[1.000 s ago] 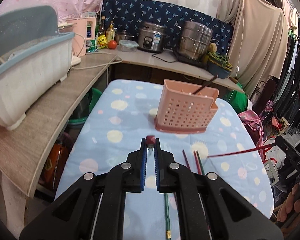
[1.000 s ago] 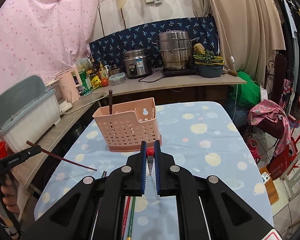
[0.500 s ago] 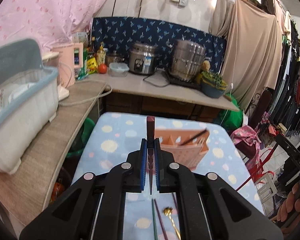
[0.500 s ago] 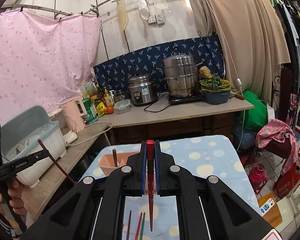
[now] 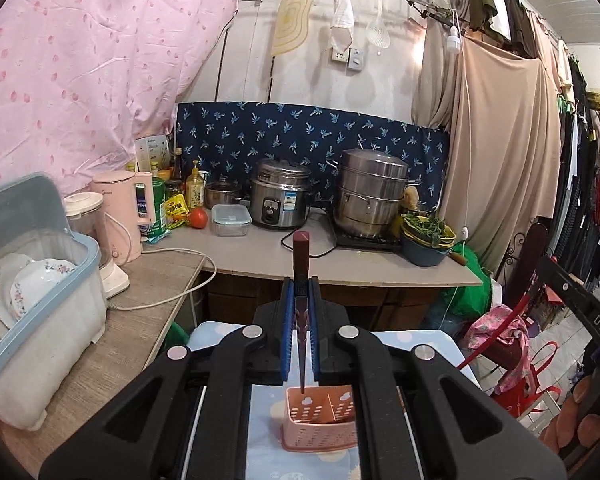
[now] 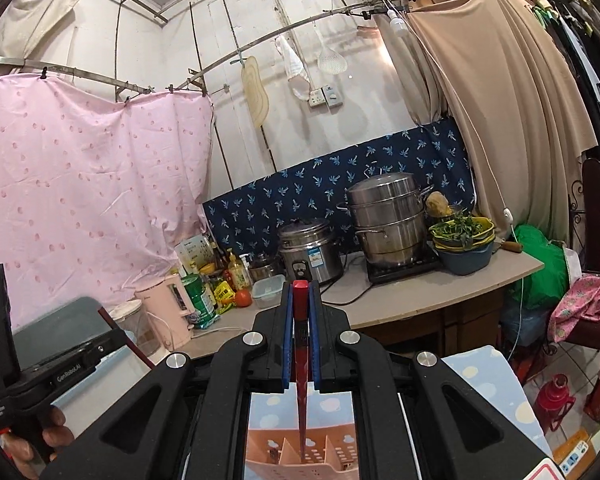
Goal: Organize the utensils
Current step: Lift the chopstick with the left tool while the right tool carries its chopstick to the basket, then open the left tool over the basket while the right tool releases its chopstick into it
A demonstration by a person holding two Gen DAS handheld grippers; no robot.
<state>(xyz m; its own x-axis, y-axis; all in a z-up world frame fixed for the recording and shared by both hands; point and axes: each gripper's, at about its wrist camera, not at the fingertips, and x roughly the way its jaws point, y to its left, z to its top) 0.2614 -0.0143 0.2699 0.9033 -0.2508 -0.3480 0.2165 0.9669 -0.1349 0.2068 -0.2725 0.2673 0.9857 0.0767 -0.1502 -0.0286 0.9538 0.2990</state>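
Dark chopstick [image 5: 301,280] being gripped upright by left tongs [image 5: 300,316], tip above pink utensil caddy [image 5: 320,420], red chopstick [image 6: 300,344] being clamped by right tongs [image 6: 300,320], tip inside caddy [image 6: 300,456]

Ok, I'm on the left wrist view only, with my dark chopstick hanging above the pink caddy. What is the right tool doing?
Observer: The right tool is shut on a red chopstick, held upright with its tip down.
Operator: Where is that tip?
Observer: Over the pink caddy, in a middle compartment between two dividers. I cannot tell if it touches the bottom.
Operator: Is it crowding my left tool?
Observer: No. In the right wrist view the left tool sits far off to the left with its dark chopstick, apart from the right tool.
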